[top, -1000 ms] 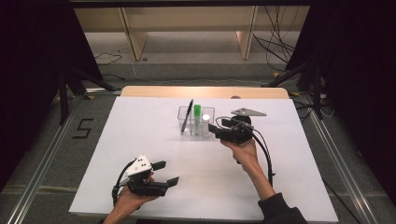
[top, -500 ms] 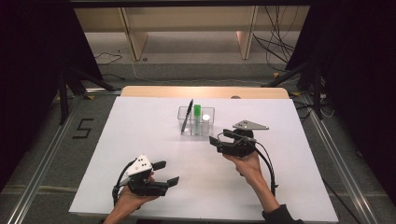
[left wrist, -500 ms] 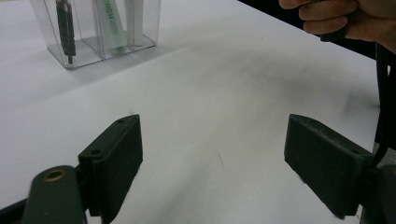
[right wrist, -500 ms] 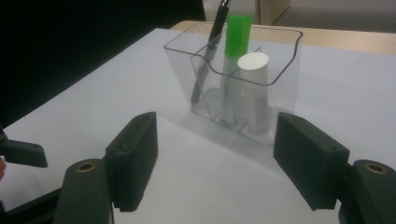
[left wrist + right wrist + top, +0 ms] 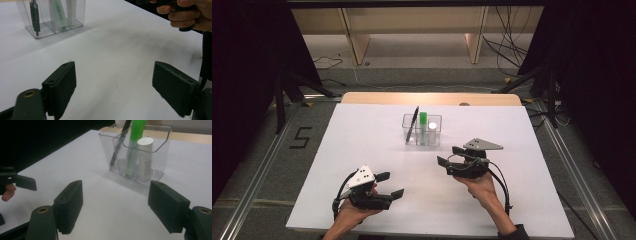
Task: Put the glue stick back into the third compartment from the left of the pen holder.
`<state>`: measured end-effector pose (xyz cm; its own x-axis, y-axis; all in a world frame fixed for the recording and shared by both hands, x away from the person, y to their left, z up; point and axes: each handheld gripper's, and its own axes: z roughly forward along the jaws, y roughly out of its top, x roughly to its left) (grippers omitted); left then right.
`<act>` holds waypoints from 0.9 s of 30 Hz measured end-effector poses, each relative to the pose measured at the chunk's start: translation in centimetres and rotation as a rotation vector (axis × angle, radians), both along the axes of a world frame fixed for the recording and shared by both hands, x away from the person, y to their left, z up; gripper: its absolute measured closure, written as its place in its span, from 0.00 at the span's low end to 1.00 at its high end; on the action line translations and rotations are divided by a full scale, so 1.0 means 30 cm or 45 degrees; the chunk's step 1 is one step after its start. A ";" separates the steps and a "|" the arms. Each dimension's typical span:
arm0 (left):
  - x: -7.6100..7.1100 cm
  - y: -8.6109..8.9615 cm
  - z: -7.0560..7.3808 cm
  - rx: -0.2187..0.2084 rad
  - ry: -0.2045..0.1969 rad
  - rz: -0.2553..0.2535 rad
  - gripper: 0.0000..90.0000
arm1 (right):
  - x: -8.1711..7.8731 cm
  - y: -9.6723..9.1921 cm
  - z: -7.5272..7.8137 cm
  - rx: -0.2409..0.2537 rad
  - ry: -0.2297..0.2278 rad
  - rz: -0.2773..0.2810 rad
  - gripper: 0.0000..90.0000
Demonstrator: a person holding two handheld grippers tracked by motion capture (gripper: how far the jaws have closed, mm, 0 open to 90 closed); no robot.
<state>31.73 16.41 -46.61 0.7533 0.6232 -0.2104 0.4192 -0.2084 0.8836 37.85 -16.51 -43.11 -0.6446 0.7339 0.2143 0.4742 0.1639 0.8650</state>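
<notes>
Clear plastic holder (image 5: pixel 422 130), boxy, three compartments, stands mid-counter (image 5: pixel 362 135) on matte white sheet: slim black pen (image 5: pixel 413 124) leaning, glossy green marker (image 5: pixel 423 120), white-capped tube (image 5: pixel 432 131). Right gripper (image 5: pixel 451 156), jaws just opening, wide, empty, now drawn back from holder toward near edge. Left gripper (image 5: pixel 390 185) unmoved at lower left, flat black pads (image 5: pixel 62 85) spread, holding nothing.

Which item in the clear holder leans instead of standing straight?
The black pen in the left compartment of the holder as the high view shows it; the green marker and white tube stand upright.
</notes>
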 end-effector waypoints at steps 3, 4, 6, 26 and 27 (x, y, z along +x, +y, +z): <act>0.000 0.000 0.001 0.005 -0.002 -0.005 0.21 | -0.026 -0.006 -0.006 -0.003 -0.015 0.019 0.31; 0.000 0.001 0.000 0.005 -0.002 -0.006 0.21 | -0.026 -0.006 -0.006 -0.003 -0.015 0.019 0.31; -0.001 0.002 -0.001 0.004 -0.005 -0.005 0.21 | -0.040 -0.011 -0.009 -0.004 -0.023 0.022 0.31; -0.011 0.003 0.001 0.002 -0.010 -0.020 0.21 | -0.175 -0.106 -0.076 -0.001 -0.061 0.029 0.30; -0.011 0.003 0.001 -0.004 -0.008 -0.018 0.21 | -0.183 -0.115 -0.079 -0.009 -0.068 0.022 0.30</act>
